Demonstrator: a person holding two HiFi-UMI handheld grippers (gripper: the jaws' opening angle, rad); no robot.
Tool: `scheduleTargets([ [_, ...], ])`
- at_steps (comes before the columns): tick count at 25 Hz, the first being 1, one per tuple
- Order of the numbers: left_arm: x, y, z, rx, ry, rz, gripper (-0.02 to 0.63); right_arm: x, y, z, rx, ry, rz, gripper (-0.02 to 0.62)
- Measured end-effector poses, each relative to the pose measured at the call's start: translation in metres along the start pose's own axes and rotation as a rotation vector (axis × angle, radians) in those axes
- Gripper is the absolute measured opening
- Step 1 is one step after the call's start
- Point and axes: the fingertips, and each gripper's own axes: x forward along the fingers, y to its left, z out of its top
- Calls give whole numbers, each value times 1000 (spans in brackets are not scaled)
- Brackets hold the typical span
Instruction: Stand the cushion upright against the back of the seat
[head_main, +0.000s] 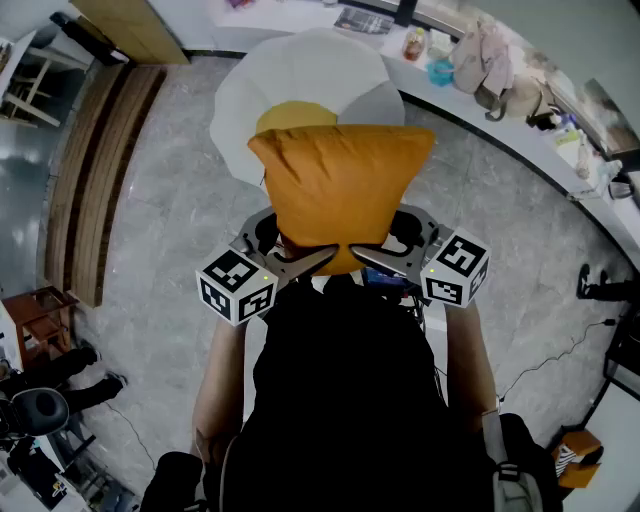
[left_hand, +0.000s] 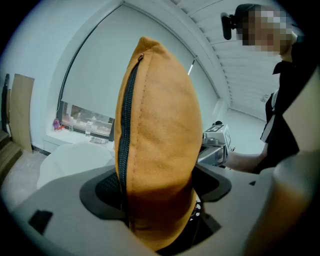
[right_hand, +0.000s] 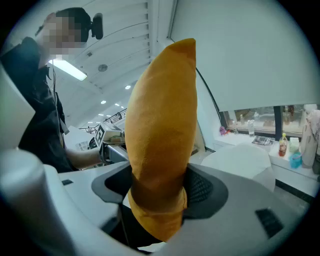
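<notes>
While jaws grip it, cushion (head_main: 340, 190) (edge-on) stands upright.

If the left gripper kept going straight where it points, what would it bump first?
The orange cushion. It sits pinched between the jaws of the left gripper and fills the way ahead. What lies behind the cushion is hidden in the left gripper view.

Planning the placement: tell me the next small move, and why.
Probably carry the cushion forward and down toward the white seat. The left gripper and the right gripper are both clamped on its near edge. It is held in the air, with the seat beyond it.
</notes>
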Motion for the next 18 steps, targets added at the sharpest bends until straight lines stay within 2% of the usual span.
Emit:
scheduleTargets([
  [18, 7, -3, -11, 0, 38, 15, 425, -3, -3, -13, 5, 49, 6, 325],
])
